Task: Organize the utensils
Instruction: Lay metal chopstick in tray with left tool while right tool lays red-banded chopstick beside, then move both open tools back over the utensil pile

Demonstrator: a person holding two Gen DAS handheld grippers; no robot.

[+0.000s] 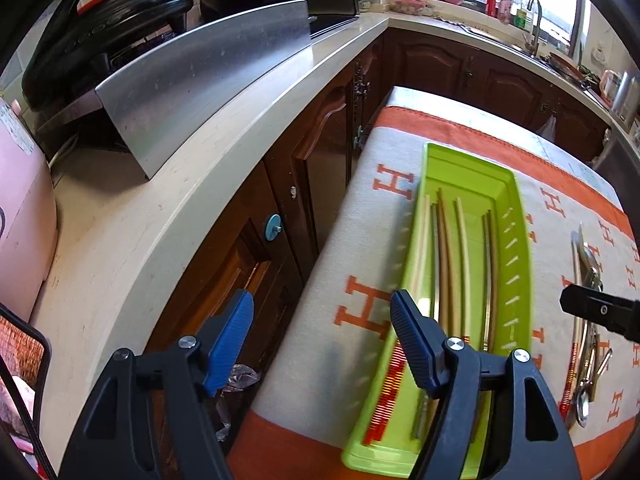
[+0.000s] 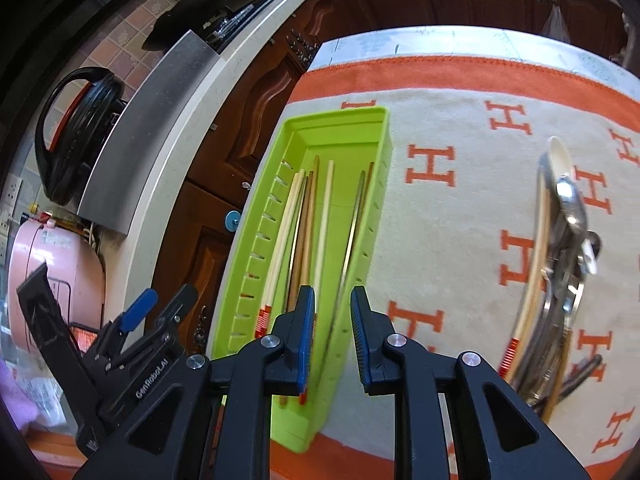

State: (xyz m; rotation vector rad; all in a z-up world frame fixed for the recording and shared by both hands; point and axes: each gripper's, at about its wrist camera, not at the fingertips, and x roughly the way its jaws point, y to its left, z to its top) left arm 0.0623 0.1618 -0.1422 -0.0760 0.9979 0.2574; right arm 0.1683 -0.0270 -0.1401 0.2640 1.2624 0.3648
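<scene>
A lime-green utensil tray (image 1: 516, 240) (image 2: 376, 128) lies on the table and holds several chopsticks (image 1: 448, 256) (image 2: 324, 216). A pile of metal spoons and one pale chopstick (image 1: 588, 320) (image 2: 564, 264) lies on the cloth to the tray's right. My left gripper (image 1: 322, 322) is open and empty, hovering over the tray's left side near its close end. My right gripper (image 2: 332, 320) is open and empty, its jaws either side of the tray's right wall near the close end. The right gripper's tip shows in the left wrist view (image 1: 592, 310).
The table wears a white cloth with orange H letters and an orange border (image 2: 460, 72). To the left run a pale kitchen counter (image 1: 168, 216) and brown cabinets (image 1: 320, 152). A steel panel (image 1: 208, 84), a black appliance (image 2: 76, 132) and a pink appliance (image 2: 56, 276) stand on the counter.
</scene>
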